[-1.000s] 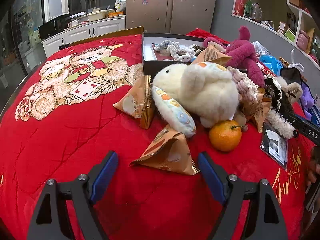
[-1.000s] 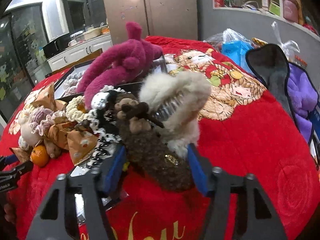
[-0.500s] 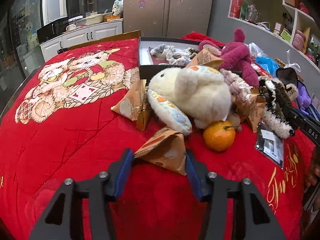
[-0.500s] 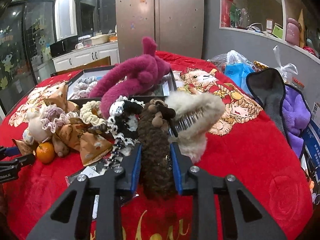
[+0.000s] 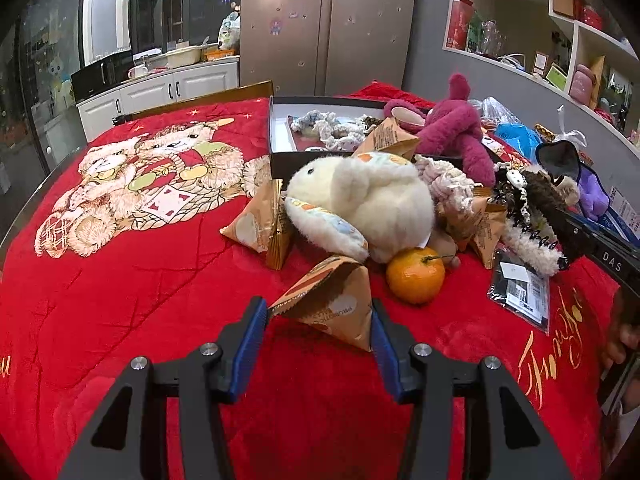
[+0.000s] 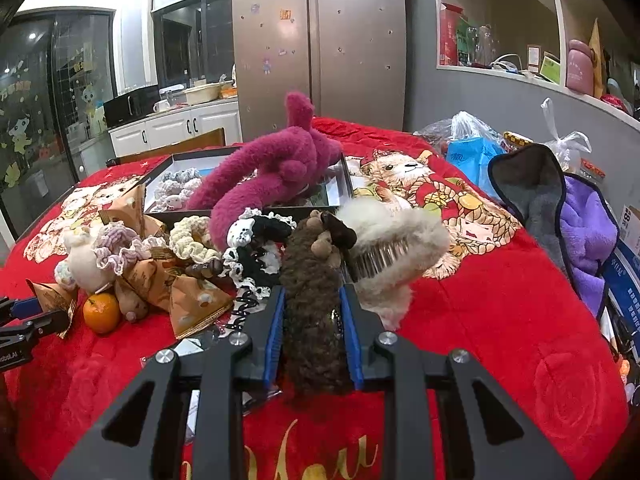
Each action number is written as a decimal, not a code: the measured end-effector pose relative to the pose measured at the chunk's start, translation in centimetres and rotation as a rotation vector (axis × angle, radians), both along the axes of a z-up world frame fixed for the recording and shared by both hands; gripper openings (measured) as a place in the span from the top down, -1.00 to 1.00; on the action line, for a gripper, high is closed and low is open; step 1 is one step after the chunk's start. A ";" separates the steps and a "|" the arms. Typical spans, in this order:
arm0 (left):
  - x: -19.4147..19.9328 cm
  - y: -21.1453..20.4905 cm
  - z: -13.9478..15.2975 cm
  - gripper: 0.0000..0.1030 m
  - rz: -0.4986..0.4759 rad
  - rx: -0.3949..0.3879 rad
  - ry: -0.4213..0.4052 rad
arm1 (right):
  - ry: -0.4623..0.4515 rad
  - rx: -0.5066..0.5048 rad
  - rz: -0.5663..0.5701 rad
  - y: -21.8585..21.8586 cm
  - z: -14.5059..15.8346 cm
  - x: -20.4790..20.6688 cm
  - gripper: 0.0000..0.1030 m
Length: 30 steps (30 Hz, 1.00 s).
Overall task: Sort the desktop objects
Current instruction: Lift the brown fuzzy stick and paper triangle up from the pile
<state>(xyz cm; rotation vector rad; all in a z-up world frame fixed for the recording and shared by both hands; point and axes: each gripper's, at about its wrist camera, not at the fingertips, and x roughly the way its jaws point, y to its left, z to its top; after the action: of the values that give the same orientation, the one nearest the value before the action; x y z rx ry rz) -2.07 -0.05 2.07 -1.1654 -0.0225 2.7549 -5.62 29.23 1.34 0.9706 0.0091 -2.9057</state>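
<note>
My left gripper (image 5: 316,312) is shut on a tan triangular snack packet (image 5: 332,306) and holds it just above the red blanket (image 5: 120,280). An orange (image 5: 415,276) lies right of it, below a cream plush toy (image 5: 368,204). My right gripper (image 6: 312,312) is shut on a brown furry hair clip (image 6: 314,292) and lifts it. A cream furry clip (image 6: 394,252) with metal teeth sits to its right. A magenta plush (image 6: 272,176) lies across the open black box (image 6: 176,210). The left gripper also shows in the right wrist view (image 6: 40,314).
More tan packets (image 5: 260,228) and crochet scrunchies (image 6: 192,240) lie in the pile. A barcode-labelled black packet (image 5: 518,292) lies right of the orange. A purple and grey towel (image 6: 576,220) and plastic bags (image 6: 468,148) lie at the right edge. A wall shelf runs along the right.
Both grippers closed: the left on the tan packet, the right on the brown furry clip. Both then lifted their objects slightly, and the views rose.
</note>
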 end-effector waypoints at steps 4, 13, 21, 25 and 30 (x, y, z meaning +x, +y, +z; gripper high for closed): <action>0.3 0.1 0.2 -0.01 -0.004 -0.002 0.013 | 0.008 -0.001 0.006 -0.2 0.1 0.3 0.47; 0.6 -0.1 0.4 -0.01 -0.005 0.010 0.025 | 0.021 -0.013 0.014 -0.2 0.2 0.7 0.47; 1.0 -0.1 0.7 -0.01 0.000 0.009 0.047 | 0.047 -0.041 0.007 0.3 0.5 1.2 0.49; 1.3 0.3 1.1 -0.01 -0.007 -0.010 0.077 | 0.055 -0.080 0.001 0.7 0.9 1.6 0.50; 1.5 0.4 1.7 -0.01 -0.016 -0.004 0.103 | 0.061 -0.087 0.007 0.3 1.4 2.3 0.50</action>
<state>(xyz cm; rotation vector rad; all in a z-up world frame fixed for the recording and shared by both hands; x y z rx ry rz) -0.52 0.37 3.79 -1.0189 0.0047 2.7977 -3.30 29.51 2.70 0.8665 -0.1090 -2.9015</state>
